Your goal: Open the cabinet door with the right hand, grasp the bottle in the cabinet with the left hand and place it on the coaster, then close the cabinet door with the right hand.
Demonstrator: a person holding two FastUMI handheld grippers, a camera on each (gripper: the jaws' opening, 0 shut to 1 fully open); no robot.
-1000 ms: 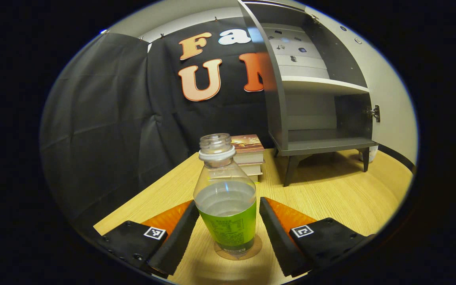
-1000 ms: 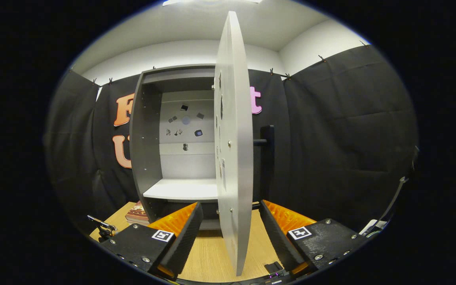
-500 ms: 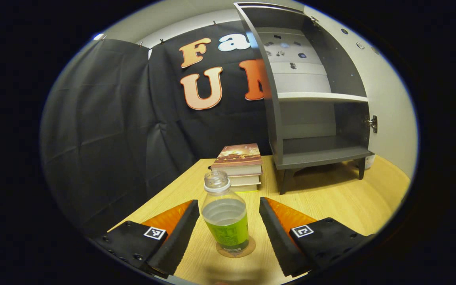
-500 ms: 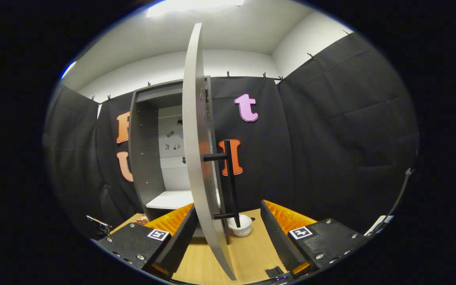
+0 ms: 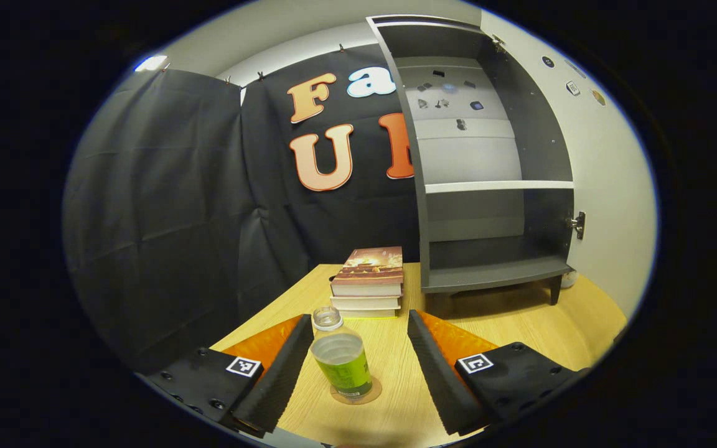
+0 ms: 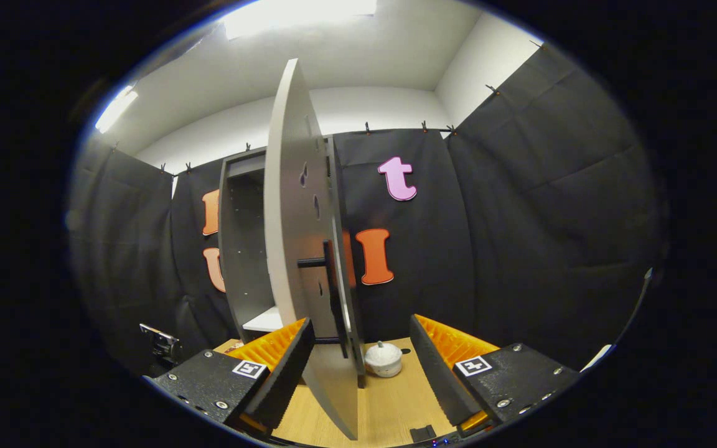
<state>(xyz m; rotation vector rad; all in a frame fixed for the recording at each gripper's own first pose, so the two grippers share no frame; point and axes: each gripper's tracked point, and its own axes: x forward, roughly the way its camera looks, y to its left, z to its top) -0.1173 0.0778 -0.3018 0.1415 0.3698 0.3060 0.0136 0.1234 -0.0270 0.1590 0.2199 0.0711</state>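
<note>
Both tools are showing the same build. The left gripper [image 5: 355, 367] is wearing black finger mounts studded with screws, each carrying a square black-and-white marker tag. The right gripper [image 6: 361, 373] is showing matching tags at 7 and 5 o'clock, with ribbed finger faces.

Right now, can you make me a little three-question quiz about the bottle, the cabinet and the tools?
1. True or false: the bottle stands on the coaster.
2. The cabinet door is: A) fully shut B) partly open C) taken off.
3. Fill in: the left tool is ____, its fingers apart from the bottle.

Key: 1 true. 2 B. 3 open.
</note>
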